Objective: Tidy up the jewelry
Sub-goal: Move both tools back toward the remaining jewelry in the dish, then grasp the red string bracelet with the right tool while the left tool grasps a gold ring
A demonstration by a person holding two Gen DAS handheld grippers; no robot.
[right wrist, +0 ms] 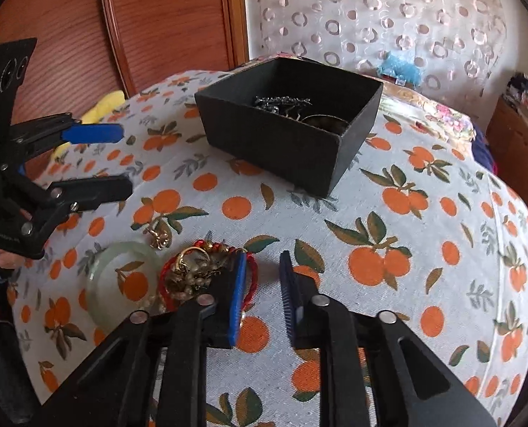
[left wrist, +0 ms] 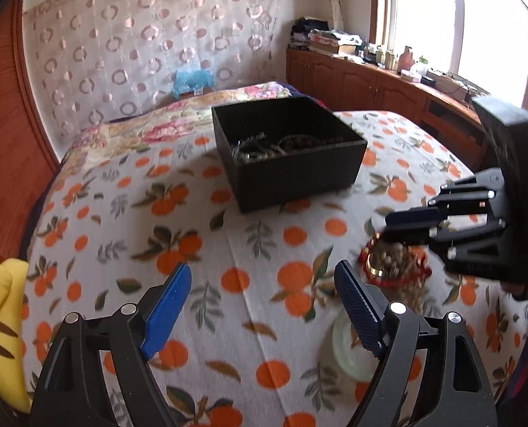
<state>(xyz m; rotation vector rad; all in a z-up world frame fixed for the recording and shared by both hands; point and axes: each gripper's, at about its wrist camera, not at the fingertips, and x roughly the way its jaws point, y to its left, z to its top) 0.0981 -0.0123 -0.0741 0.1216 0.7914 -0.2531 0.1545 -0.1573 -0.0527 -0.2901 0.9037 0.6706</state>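
A black open box [left wrist: 292, 163] sits on the orange-print cloth with jewelry inside; it also shows in the right wrist view [right wrist: 292, 135]. A pile of loose jewelry [right wrist: 196, 270] with a red cord bracelet and gold pieces lies on the cloth, next to a pale green jade bangle [right wrist: 121, 281]. A small gold piece [right wrist: 158, 238] lies apart. My right gripper [right wrist: 262, 259] is open and empty, its left finger beside the pile. In the left wrist view the pile [left wrist: 392, 263] and bangle [left wrist: 353, 348] lie right of my open, empty left gripper [left wrist: 264, 274].
The cloth covers a bed or table [left wrist: 121, 213] with rounded edges. A yellow plush toy [left wrist: 0, 313] lies at the left edge. A wooden wardrobe [right wrist: 139, 28] and patterned curtain [left wrist: 150, 35] stand behind. A cluttered wooden cabinet [left wrist: 388, 82] runs under the window.
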